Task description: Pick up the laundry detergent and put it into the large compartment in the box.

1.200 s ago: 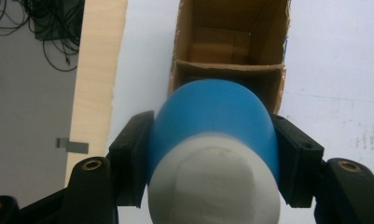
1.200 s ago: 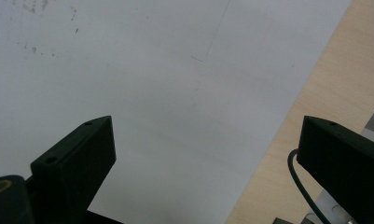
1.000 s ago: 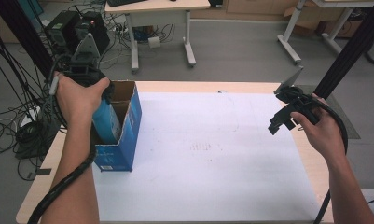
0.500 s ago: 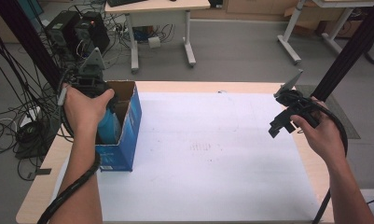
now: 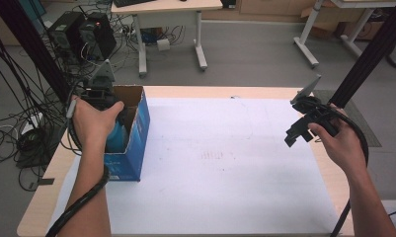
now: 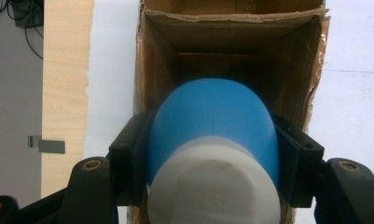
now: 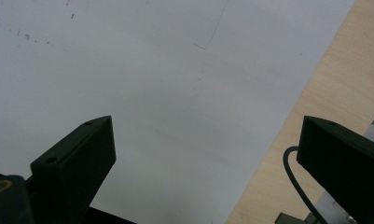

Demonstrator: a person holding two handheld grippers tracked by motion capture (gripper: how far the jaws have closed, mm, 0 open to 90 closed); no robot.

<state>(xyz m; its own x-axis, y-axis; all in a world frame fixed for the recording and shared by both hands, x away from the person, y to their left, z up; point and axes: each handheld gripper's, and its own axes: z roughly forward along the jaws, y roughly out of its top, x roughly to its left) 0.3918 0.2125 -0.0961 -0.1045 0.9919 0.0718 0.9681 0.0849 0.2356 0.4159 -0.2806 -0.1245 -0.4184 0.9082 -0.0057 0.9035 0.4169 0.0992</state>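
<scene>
A: What has the left gripper [image 6: 212, 154] got?
B: Its fingers [image 6: 128, 154] clamp a blue bottle [image 6: 212, 126] with a white cap, hanging in the open box [image 5: 136, 128] at the tabletop's [image 5: 264, 92] left edge.
A: And the right gripper [image 5: 299, 129]?
B: Spread wide, holding nothing, above the white sheet [image 7: 152, 84].

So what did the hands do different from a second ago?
The left gripper, shut on the blue plastic bottle with a white cap, has pushed it deeper into the open blue cardboard box; less of the bottle shows above the rim in the high view. The box has not moved on the white sheet. The right gripper stays raised over the table's right side, jaws open and empty.
</scene>
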